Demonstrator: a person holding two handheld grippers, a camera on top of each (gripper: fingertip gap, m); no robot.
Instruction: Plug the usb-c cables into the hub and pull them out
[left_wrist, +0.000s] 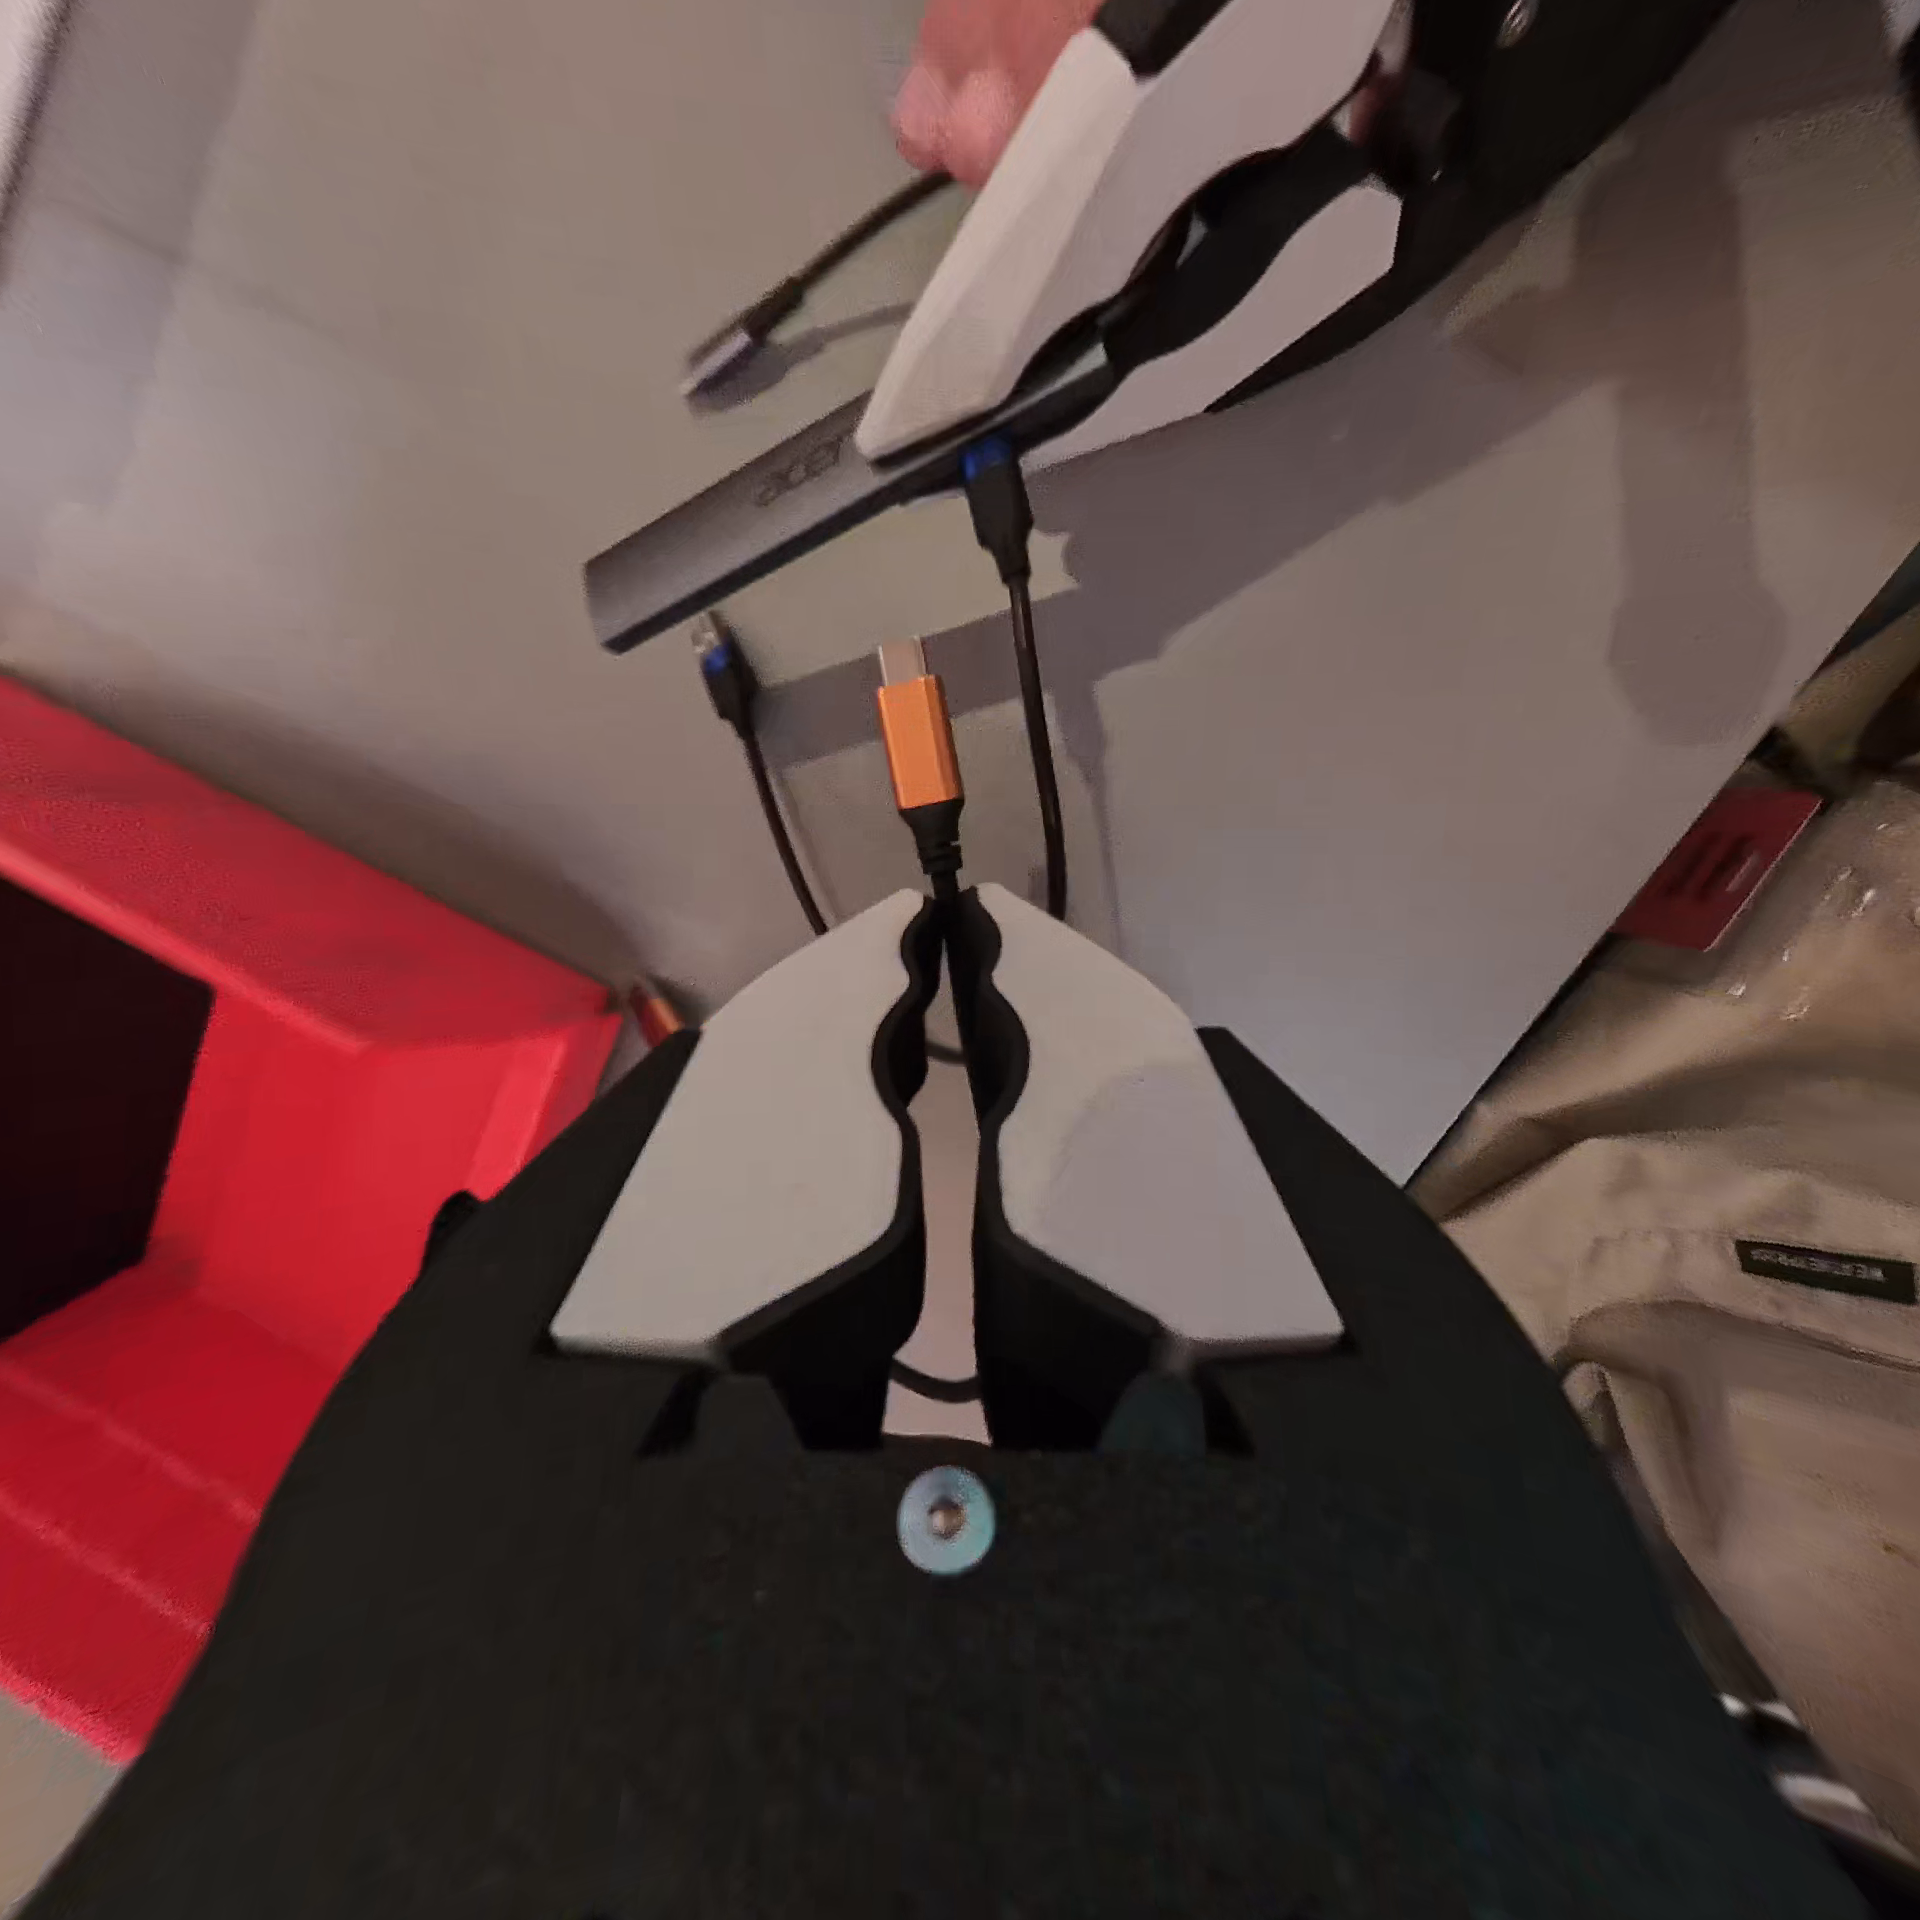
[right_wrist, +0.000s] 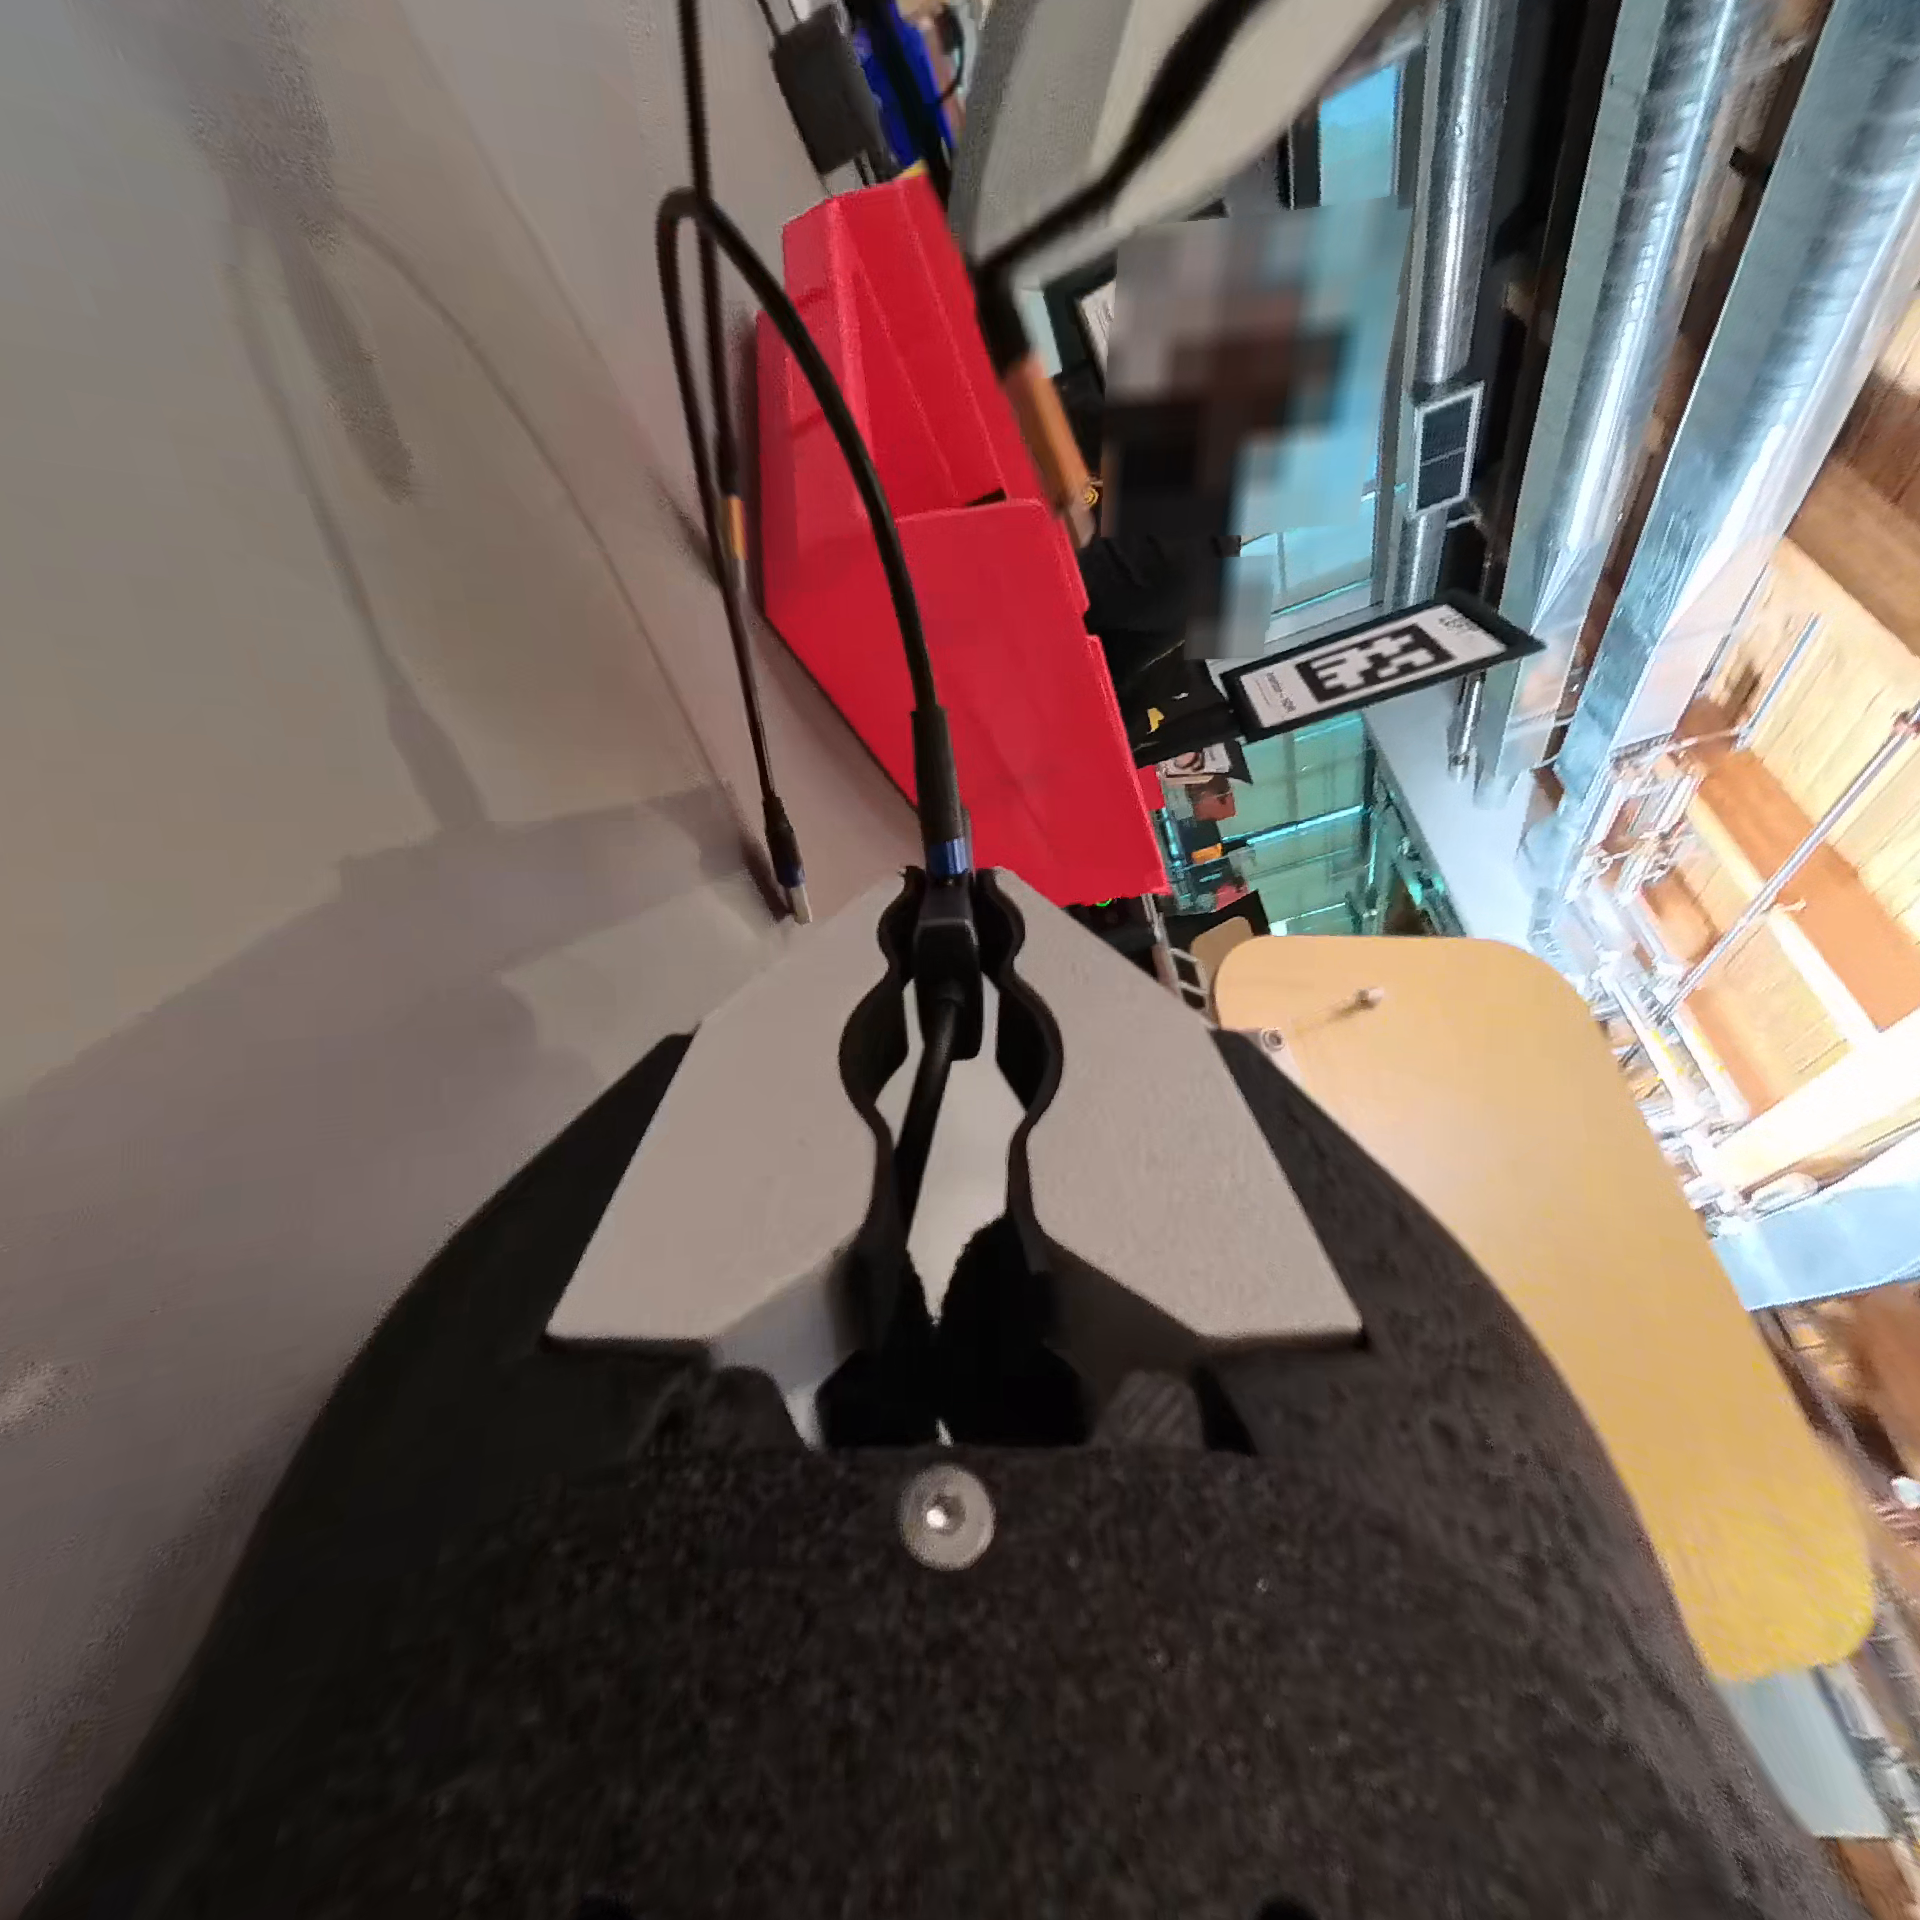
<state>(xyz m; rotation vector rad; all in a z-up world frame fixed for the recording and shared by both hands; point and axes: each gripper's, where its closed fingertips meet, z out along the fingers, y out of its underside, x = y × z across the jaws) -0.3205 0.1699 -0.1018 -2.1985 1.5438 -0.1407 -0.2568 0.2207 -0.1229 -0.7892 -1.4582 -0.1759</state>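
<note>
Hub (left_wrist: 717, 540) clamped by right gripper (right_wrist: 948, 883); left gripper (left_wrist: 943, 894) pinches orange-plug cable (left_wrist: 914, 743); red bin (left_wrist: 260, 1039) beside.

A red bin (left_wrist: 260, 1039) sits left, a beige bag (left_wrist: 1662, 1299) right.

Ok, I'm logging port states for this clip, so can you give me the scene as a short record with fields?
left tool: shut on the orange cable, just behind its plug
orange cable: plug aimed at the hub, not inserted
right tool: shut on one end of the hub
blue cable: plugged into the hub beside the right tool
loose cable: plug free, on the table near the hub's other end
nearby: red box
</note>
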